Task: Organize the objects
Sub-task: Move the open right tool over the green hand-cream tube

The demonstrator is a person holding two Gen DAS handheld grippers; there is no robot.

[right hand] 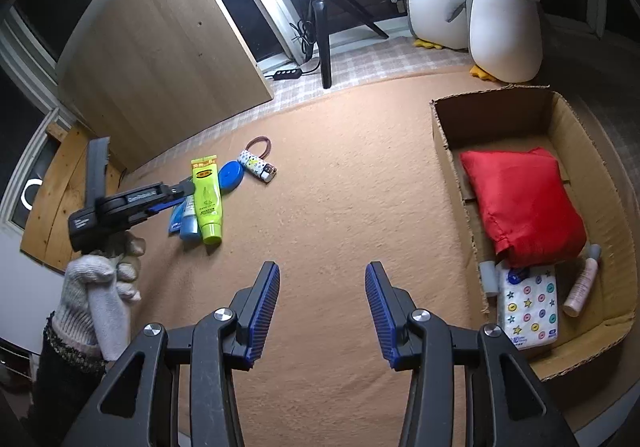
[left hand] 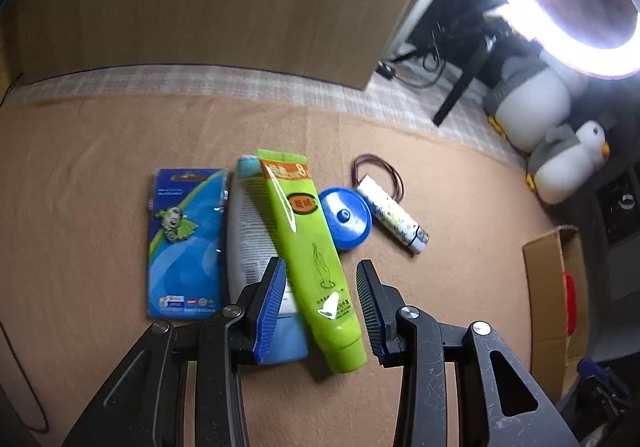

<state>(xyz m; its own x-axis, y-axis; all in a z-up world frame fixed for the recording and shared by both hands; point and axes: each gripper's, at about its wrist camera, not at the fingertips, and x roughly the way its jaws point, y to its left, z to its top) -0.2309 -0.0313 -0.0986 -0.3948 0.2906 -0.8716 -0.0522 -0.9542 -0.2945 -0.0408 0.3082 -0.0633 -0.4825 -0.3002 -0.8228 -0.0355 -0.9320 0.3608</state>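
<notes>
A lime-green tube (left hand: 308,243) lies on the tan carpet, leaning on a white-and-blue tube (left hand: 248,231). A blue carded pack (left hand: 186,243) is to their left. To their right are a round blue disc (left hand: 344,217), a small patterned white cylinder (left hand: 394,215) and brown hair ties (left hand: 378,171). My left gripper (left hand: 321,263) hovers open over the green tube, with its pads apart from it. In the right wrist view the left gripper (right hand: 182,191) reaches the same pile (right hand: 208,199), held by a gloved hand (right hand: 100,287). My right gripper (right hand: 322,267) stands open over bare carpet, holding nothing.
A cardboard box (right hand: 440,135) at the right holds a red pouch (right hand: 524,203), a tissue pack (right hand: 528,307), a pink tube (right hand: 580,287) and a grey tube (right hand: 490,279). Two plush penguins (right hand: 504,19), a ring light tripod (right hand: 324,47) and a wooden panel (right hand: 160,47) stand behind.
</notes>
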